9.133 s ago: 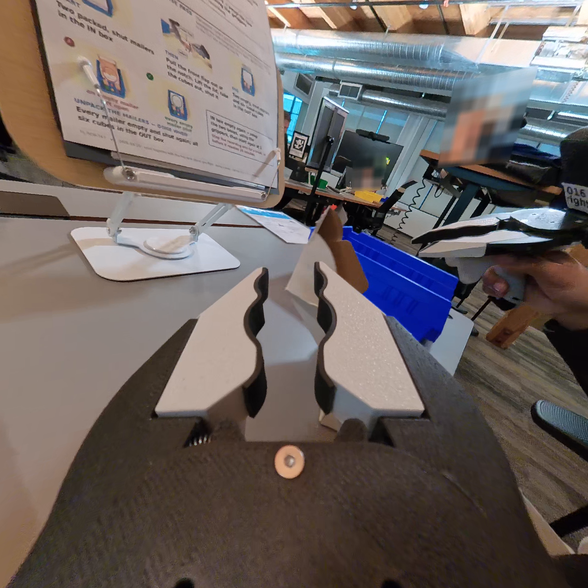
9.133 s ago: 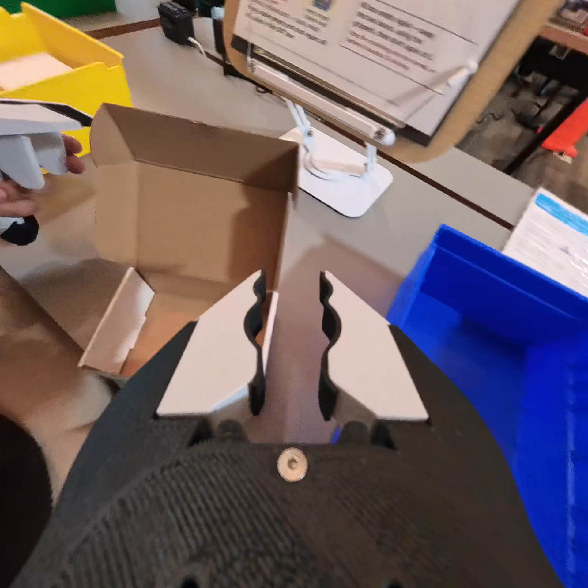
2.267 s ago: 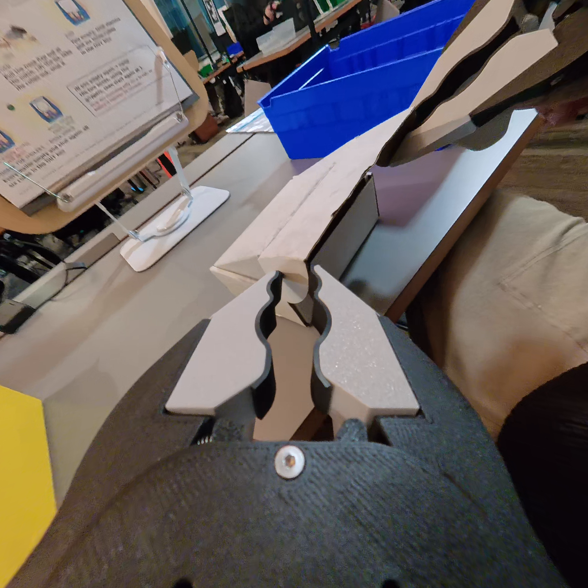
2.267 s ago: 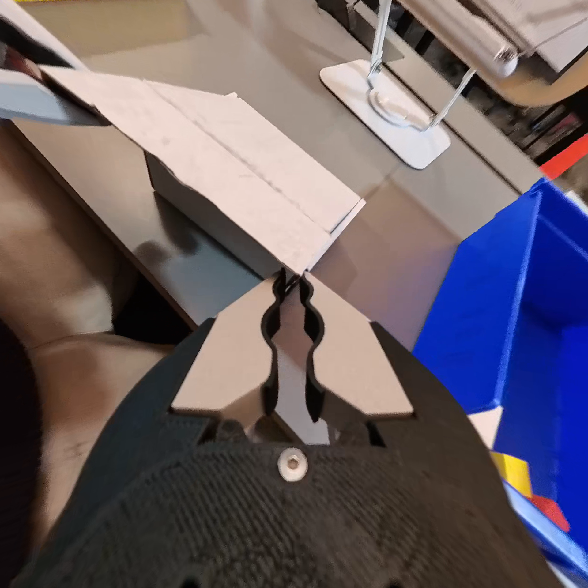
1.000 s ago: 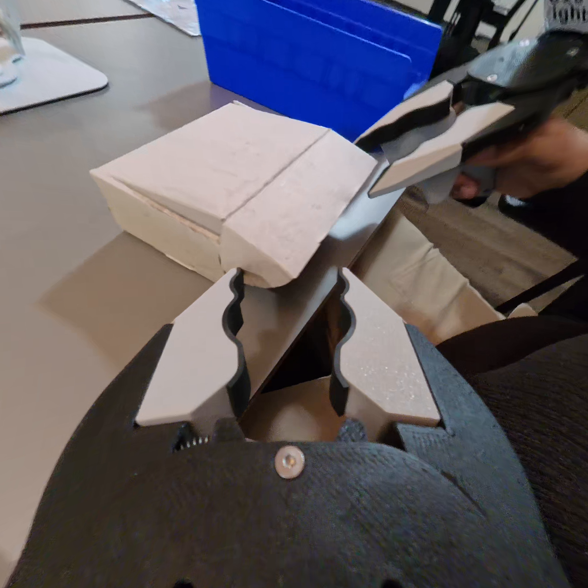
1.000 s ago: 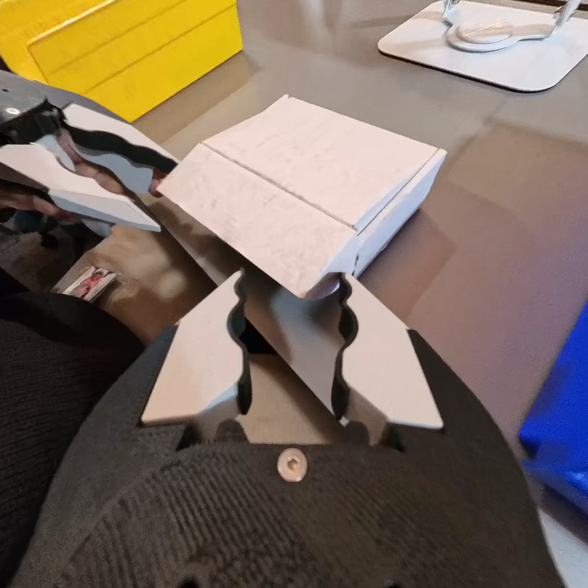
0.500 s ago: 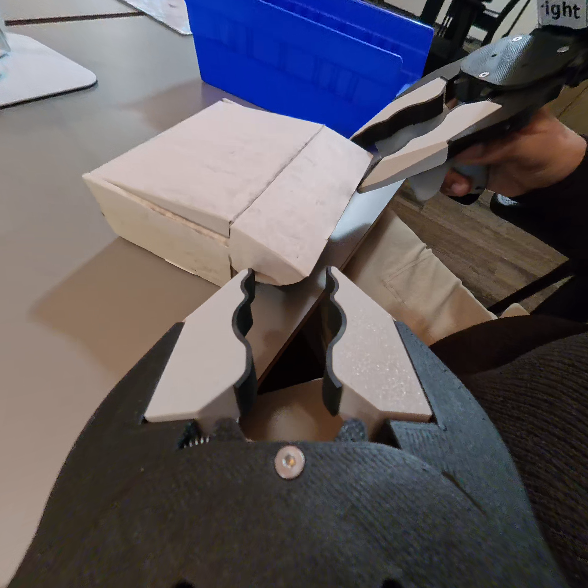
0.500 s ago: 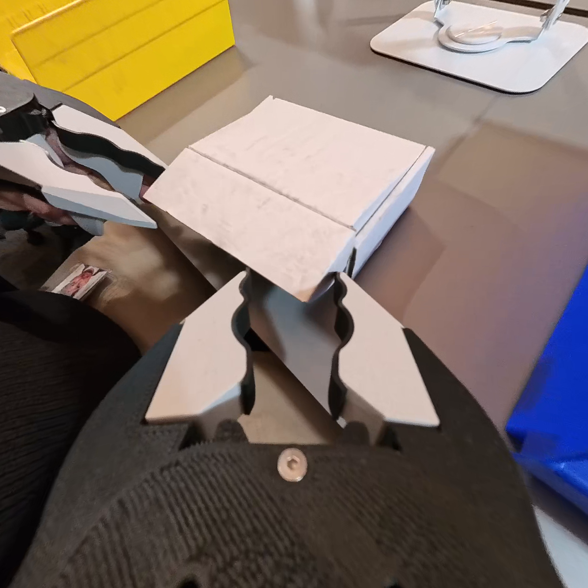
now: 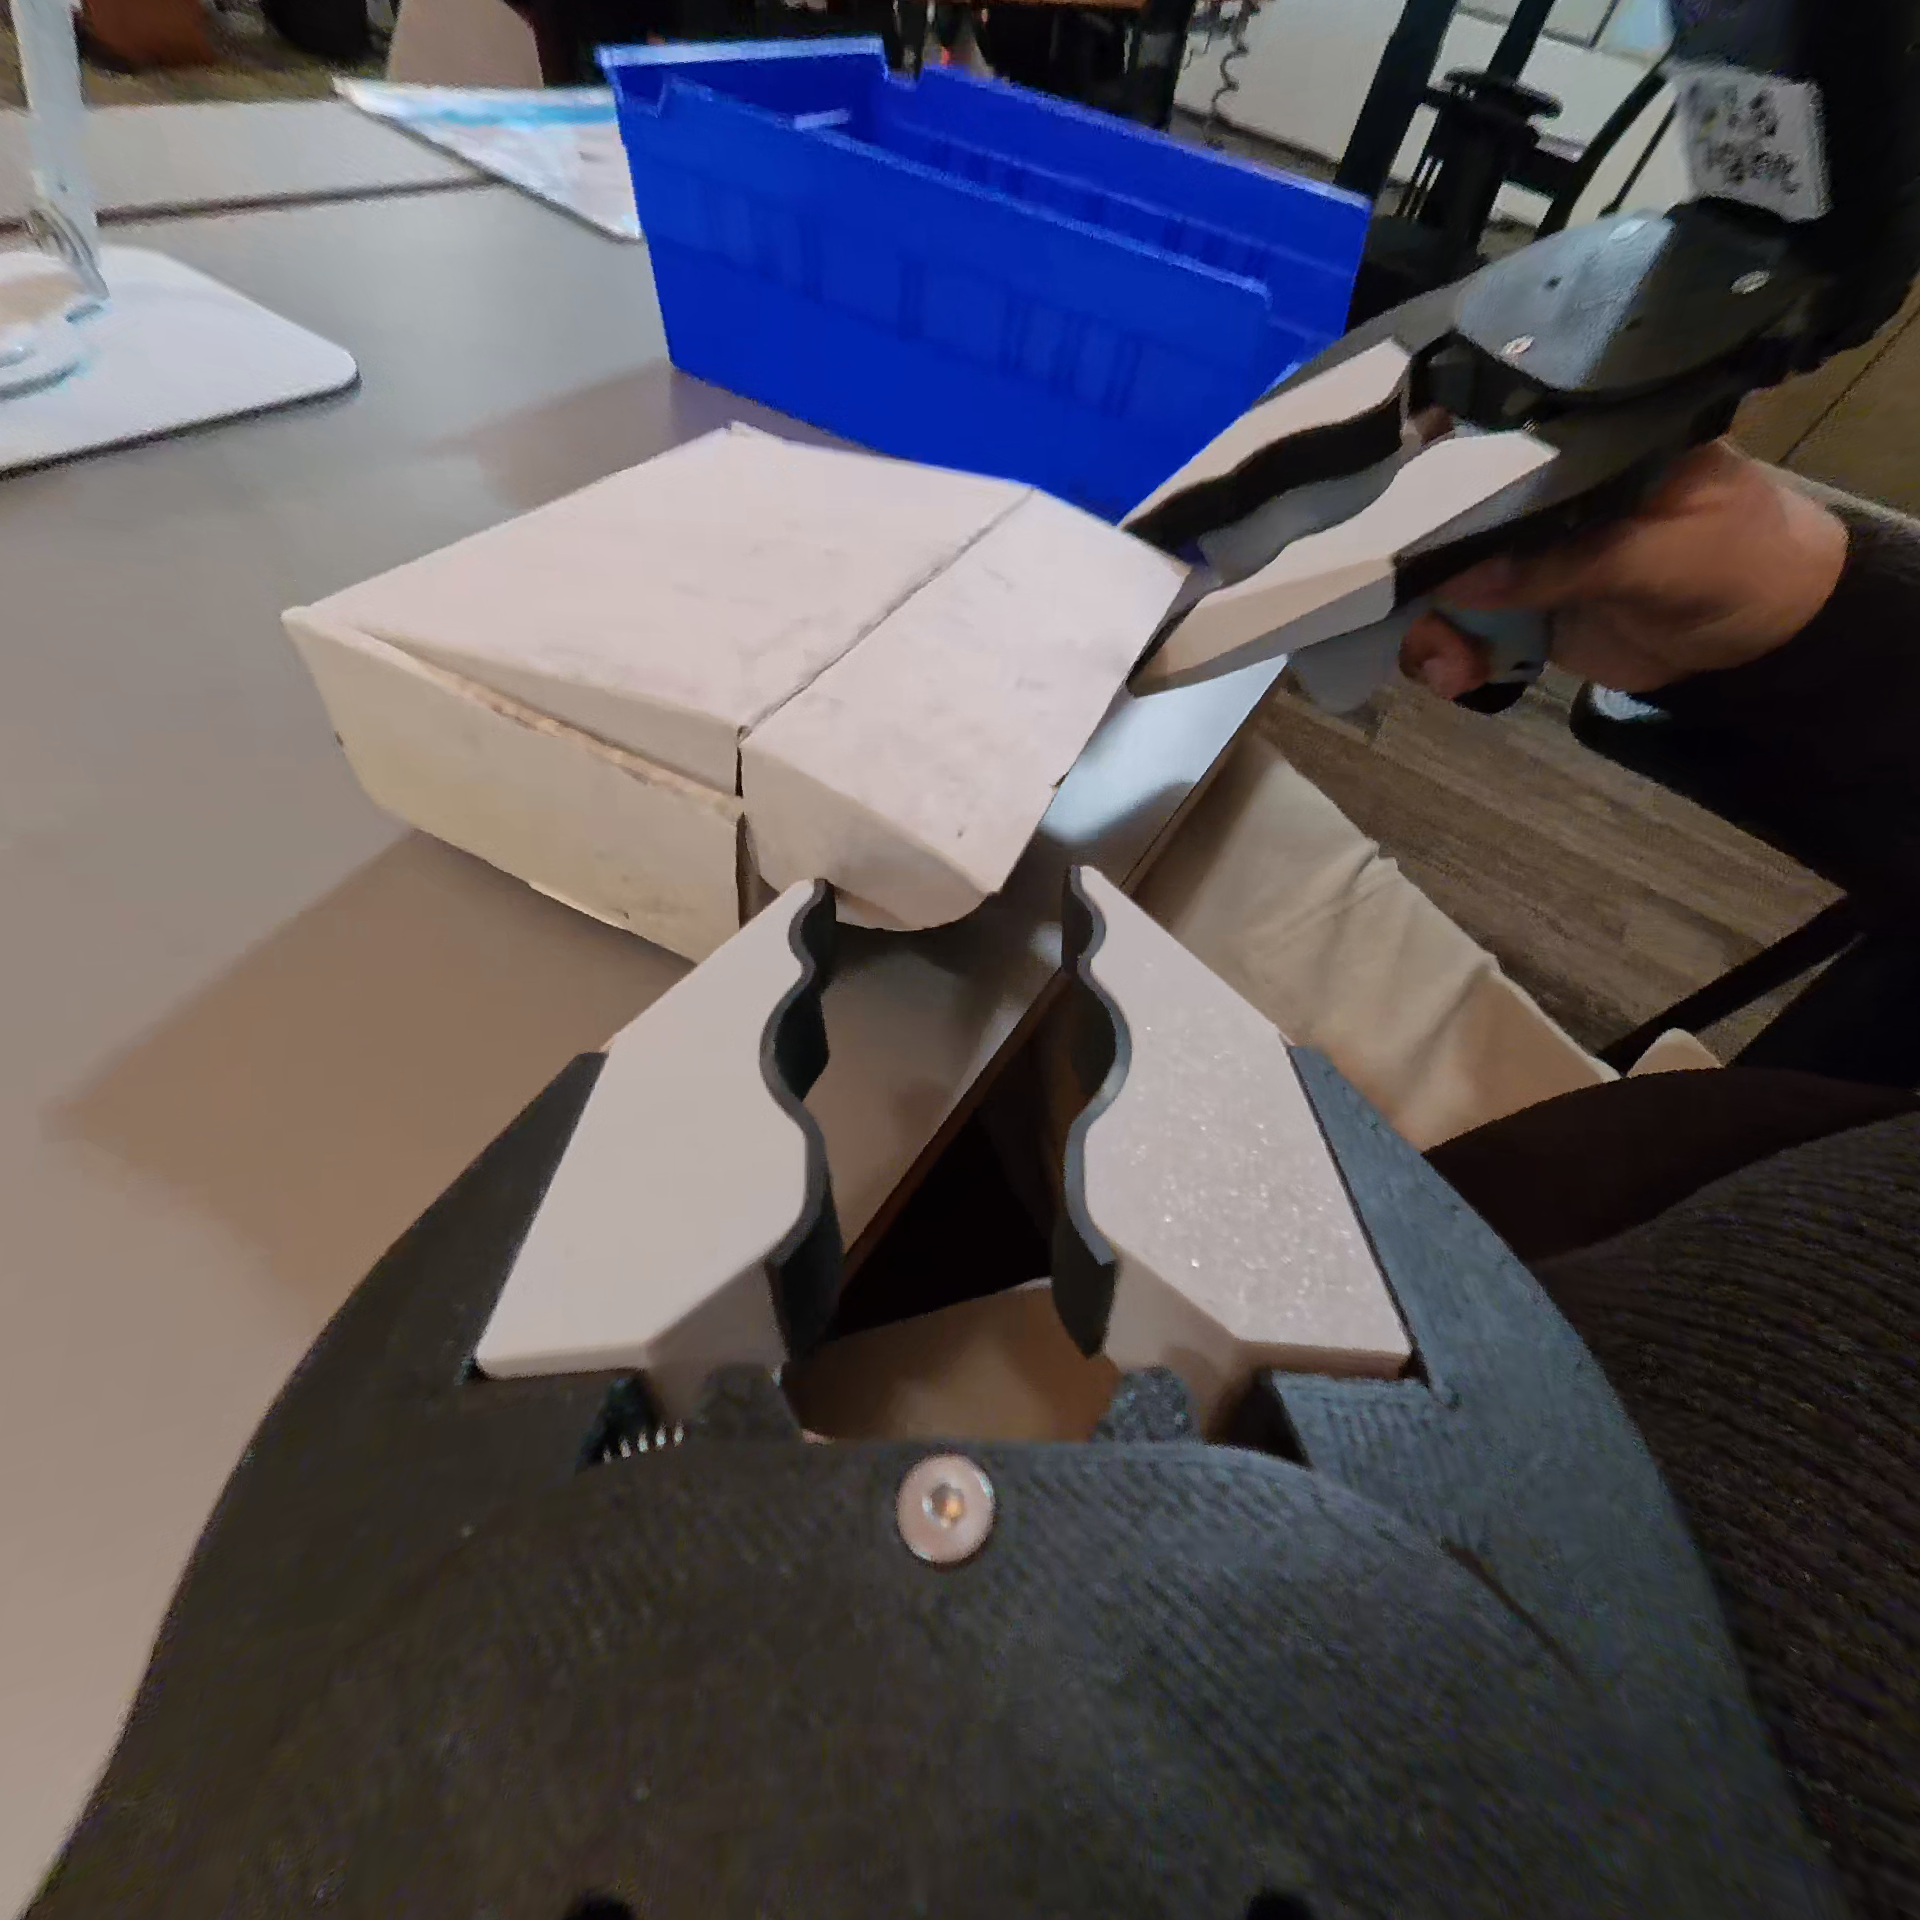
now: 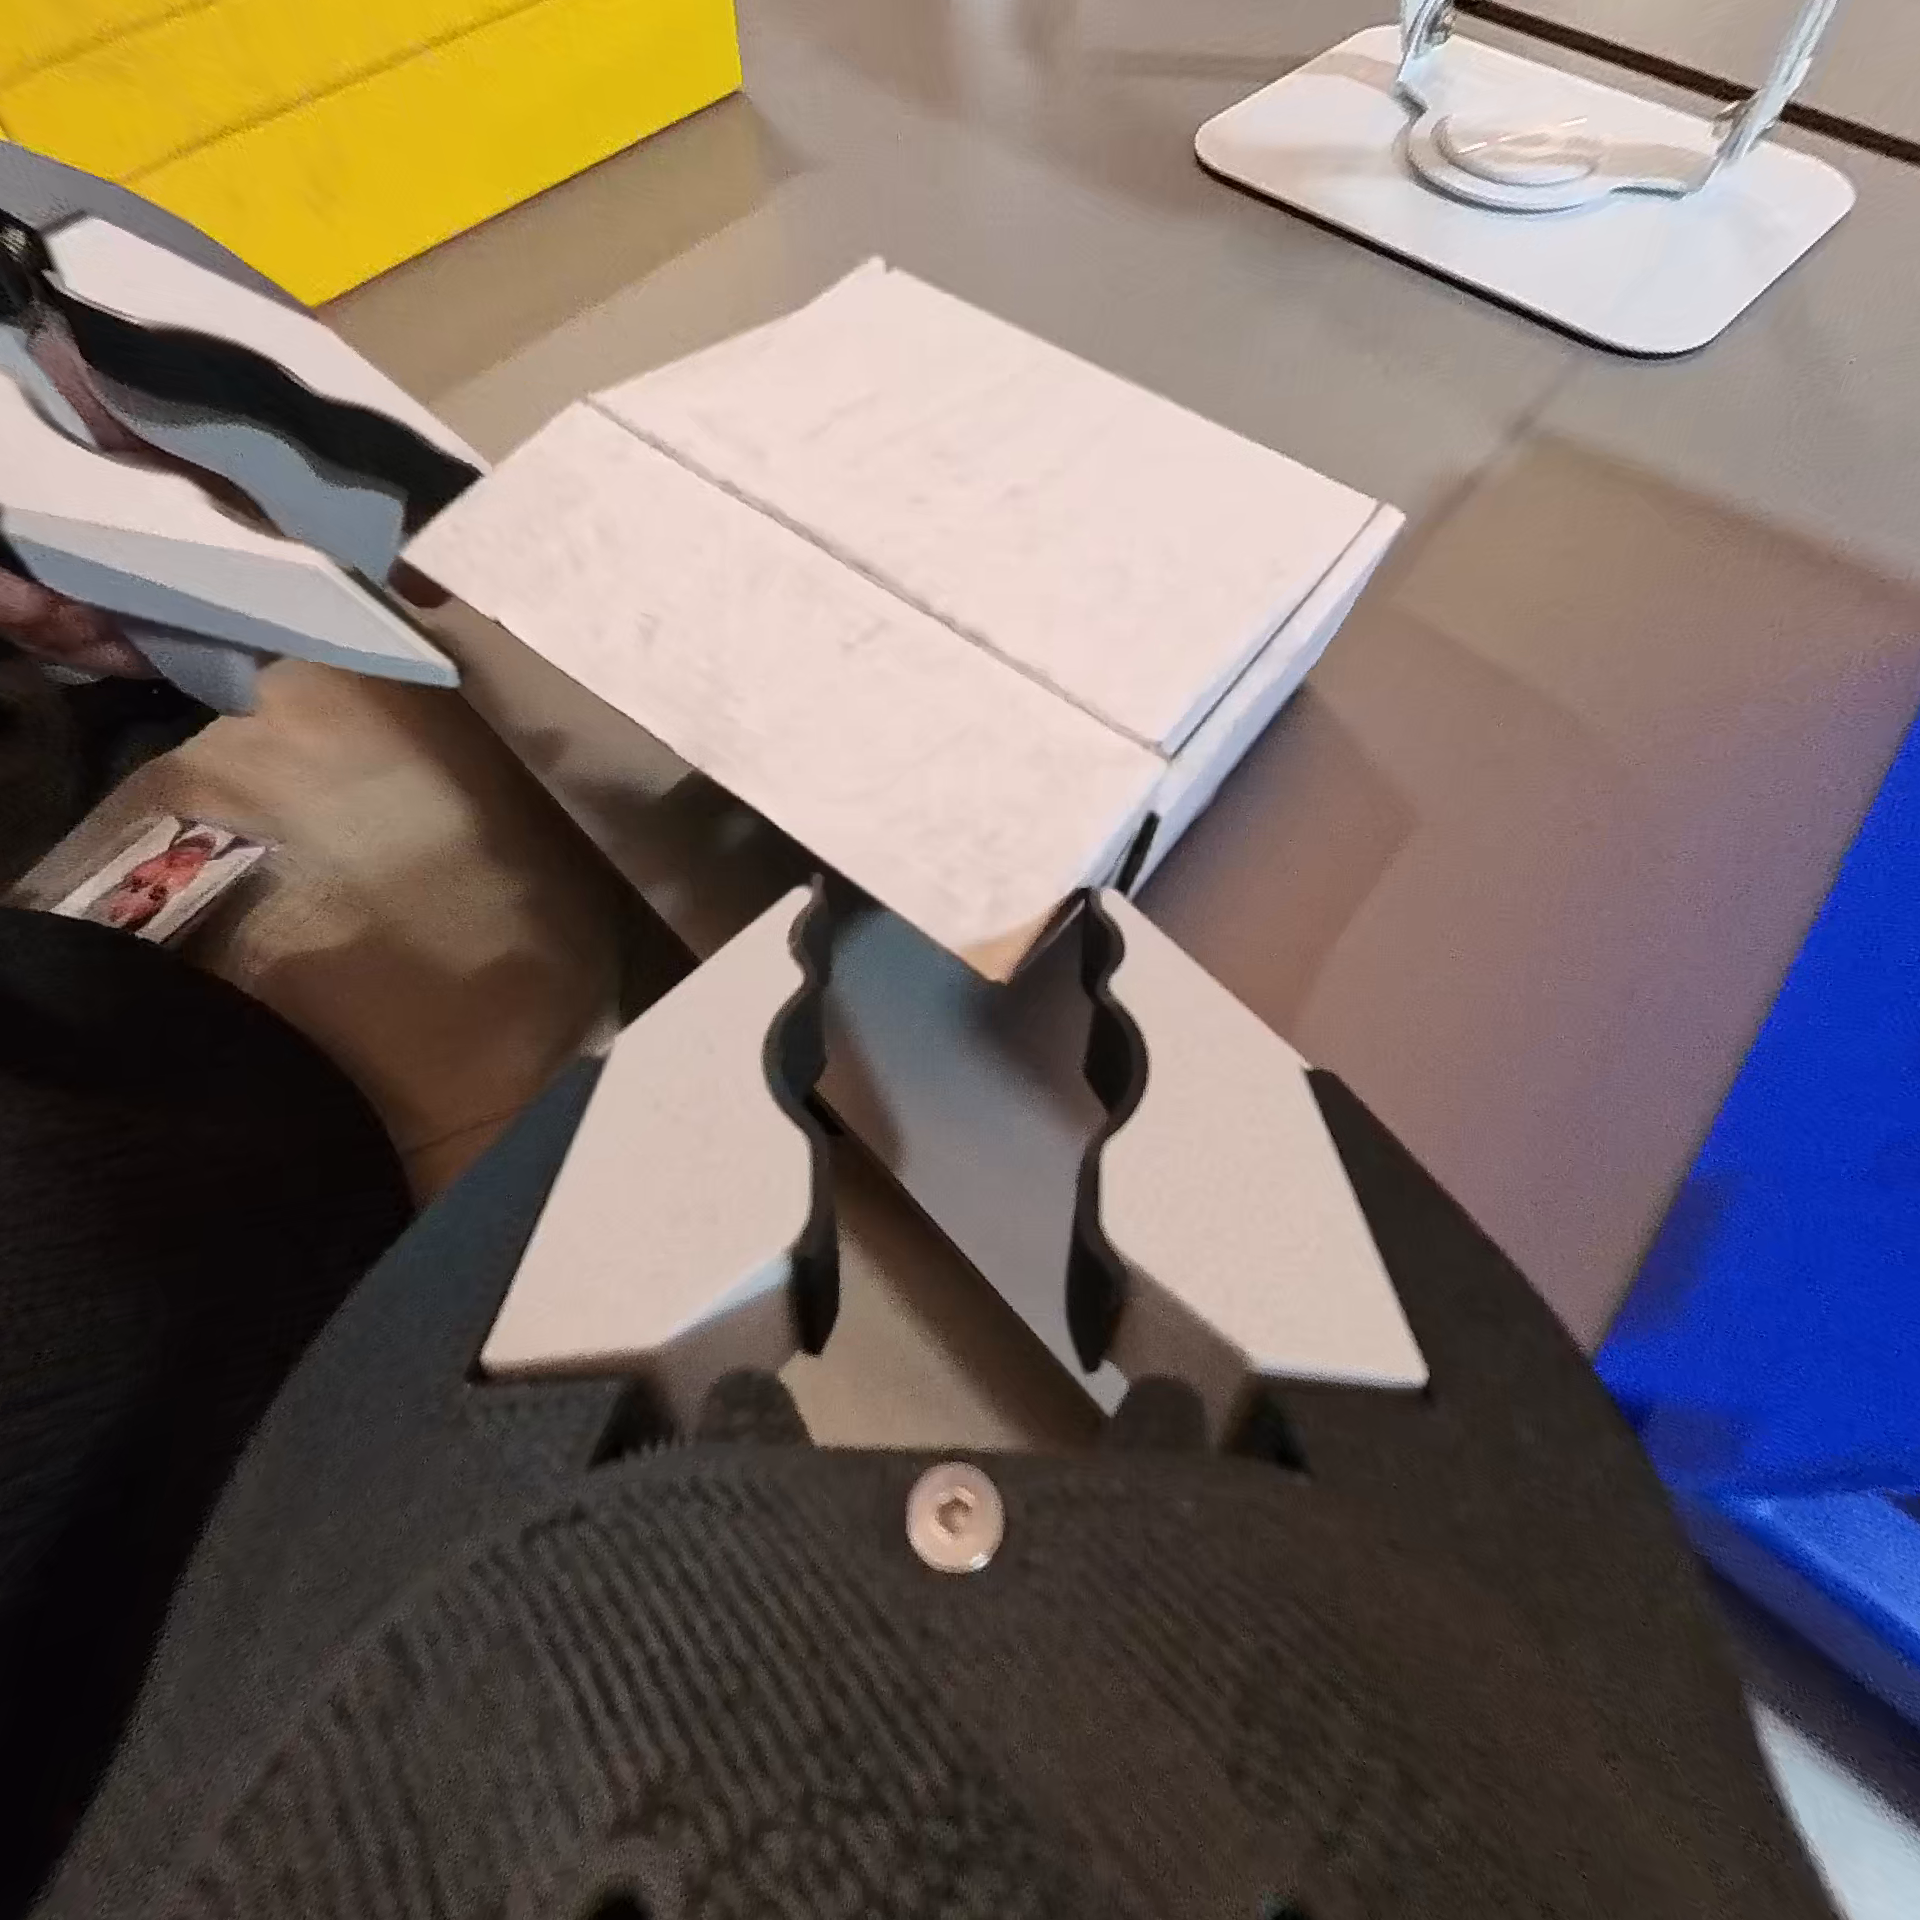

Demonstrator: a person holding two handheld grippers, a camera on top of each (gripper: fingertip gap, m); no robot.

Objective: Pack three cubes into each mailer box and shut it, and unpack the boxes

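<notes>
1. At the near edge of the grey table [image 9: 208, 935]: one white mailer box [image 9: 665, 613], lid down, its front flap [image 9: 935, 707] sticking out past the table edge, untucked.
2. Left gripper [image 9: 945, 904]: at 6 o'clock of the flap's left corner in the left wrist view, fingers moderately apart, gripping nothing.
3. Right gripper [image 10: 951, 914]: at 6 o'clock of the flap's right corner in the right wrist view, fingers likewise apart, empty; a hand [image 9: 1662, 582] holds it.
4. Blue bin [image 9: 987, 270]: at 1 o'clock beyond the box.
5. Yellow bin [image 10: 364, 114]: at 10 o'clock, right wrist view.
6. White stand base [image 10: 1538, 218]: at 1 o'clock, well apart.
</notes>
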